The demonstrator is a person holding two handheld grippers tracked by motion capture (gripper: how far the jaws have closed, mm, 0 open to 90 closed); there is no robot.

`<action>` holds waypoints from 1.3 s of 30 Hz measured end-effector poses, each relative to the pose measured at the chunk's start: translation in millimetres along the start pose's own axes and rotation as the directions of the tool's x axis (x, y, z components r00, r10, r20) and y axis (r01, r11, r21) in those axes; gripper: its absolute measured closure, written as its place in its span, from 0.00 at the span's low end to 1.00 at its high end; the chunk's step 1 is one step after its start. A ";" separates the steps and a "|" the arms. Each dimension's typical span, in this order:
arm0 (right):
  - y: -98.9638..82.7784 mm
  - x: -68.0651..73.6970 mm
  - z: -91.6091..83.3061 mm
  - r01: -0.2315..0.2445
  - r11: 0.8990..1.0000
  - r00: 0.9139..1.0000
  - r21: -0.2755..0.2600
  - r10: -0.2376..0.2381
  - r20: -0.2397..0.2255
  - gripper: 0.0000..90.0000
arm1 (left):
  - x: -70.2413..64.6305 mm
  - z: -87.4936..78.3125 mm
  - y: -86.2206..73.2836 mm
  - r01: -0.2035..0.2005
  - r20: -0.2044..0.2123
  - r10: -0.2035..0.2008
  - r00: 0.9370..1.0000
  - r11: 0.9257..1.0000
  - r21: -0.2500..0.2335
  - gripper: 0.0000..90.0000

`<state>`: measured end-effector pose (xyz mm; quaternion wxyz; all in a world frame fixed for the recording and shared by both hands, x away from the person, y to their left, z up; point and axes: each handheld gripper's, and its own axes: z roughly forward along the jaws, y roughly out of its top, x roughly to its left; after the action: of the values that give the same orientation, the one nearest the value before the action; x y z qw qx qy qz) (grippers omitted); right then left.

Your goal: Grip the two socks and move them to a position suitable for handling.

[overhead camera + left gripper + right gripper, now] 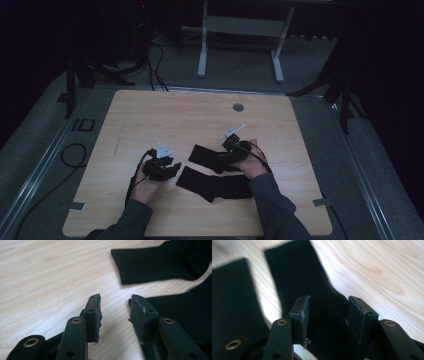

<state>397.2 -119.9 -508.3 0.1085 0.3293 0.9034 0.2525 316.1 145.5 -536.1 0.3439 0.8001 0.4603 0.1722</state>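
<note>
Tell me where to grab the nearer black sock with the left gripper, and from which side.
Probably take the nearer sock at its open cuff end, the straight edge nearest the left gripper. Come in low from the left along the table: the sock lies flat, so one of the fingers must slide under that edge. The fingers are already spread beside it.

My left hand holds the left gripper low, pointing right, its jaws parted with nothing between the pads. My right hand holds the right gripper pointing left, jaws likewise apart. Both forearms come in from below, sleeves dark.
</note>
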 end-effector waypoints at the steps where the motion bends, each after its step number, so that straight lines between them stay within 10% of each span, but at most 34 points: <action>1: 3.5 2.2 2.5 0.006 1.000 1.000 0.000 -0.006 -0.006 0.57 | 1.2 0.3 -1.9 0.002 0.004 -0.002 1.000 1.000 0.004 0.68; 26: 38.0 23.2 45.7 0.142 0.986 0.989 0.087 -0.138 -0.054 0.51 | 7.4 11.6 -11.4 -0.010 -0.040 0.011 0.999 0.999 0.030 0.63; 31: 36.7 23.2 53.6 0.104 0.987 0.993 0.119 -0.096 -0.070 0.49 | 5.6 12.0 -11.7 -0.014 -0.045 0.015 0.999 1.000 0.028 0.63; 39: 37.4 25.1 52.1 0.077 0.991 0.996 0.113 -0.072 -0.044 0.79 | 5.1 15.4 -11.8 -0.017 -0.039 0.018 0.999 0.999 0.032 0.62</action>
<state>417.2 -59.1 -533.5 0.0805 0.2960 0.9300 0.2024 320.6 147.8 -555.5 0.3205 0.8059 0.4626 0.1837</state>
